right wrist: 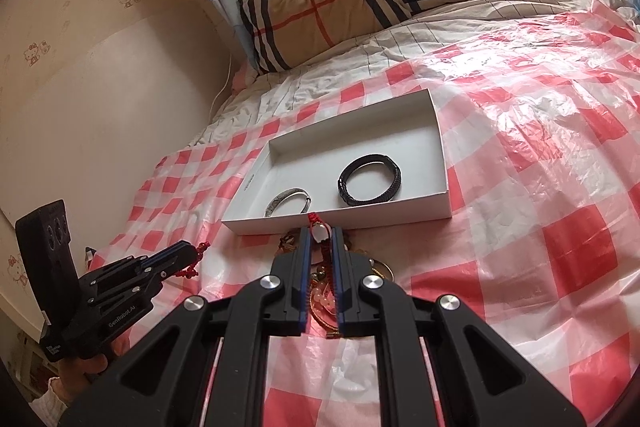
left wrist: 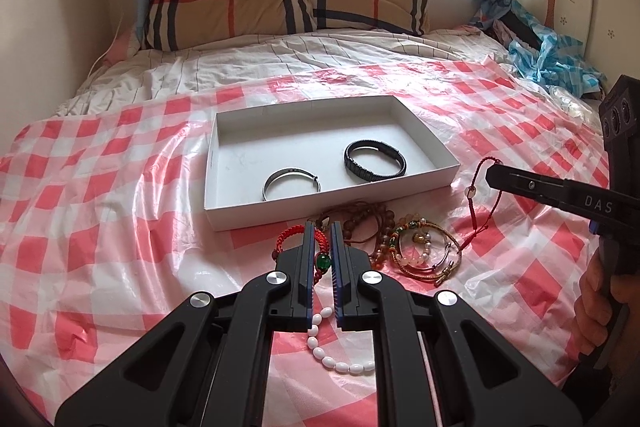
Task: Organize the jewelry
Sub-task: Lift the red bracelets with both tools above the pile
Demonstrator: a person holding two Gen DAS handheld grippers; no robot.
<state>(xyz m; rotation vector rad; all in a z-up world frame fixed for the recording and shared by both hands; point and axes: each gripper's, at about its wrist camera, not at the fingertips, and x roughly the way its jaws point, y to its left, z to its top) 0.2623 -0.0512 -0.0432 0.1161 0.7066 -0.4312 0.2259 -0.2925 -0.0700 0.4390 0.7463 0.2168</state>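
Checked bedspread (left wrist: 120,227), white box (left wrist: 224,195), both grippers clamping red cord bracelets.

Two bracelets (left wrist: 334,169) in the box (left wrist: 224,203) — jewelry pile (left wrist: 400,243) before it.

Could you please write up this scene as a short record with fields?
Surface: checked sheet on a bed
Container: white box, open
In box: silver bangle, black bracelet
Left gripper: jaws shut on red braided bracelet
Right gripper: jaws shut on red string bracelet
Outside the box: jewelry pile in front of the box, white bead strand nearer the camera
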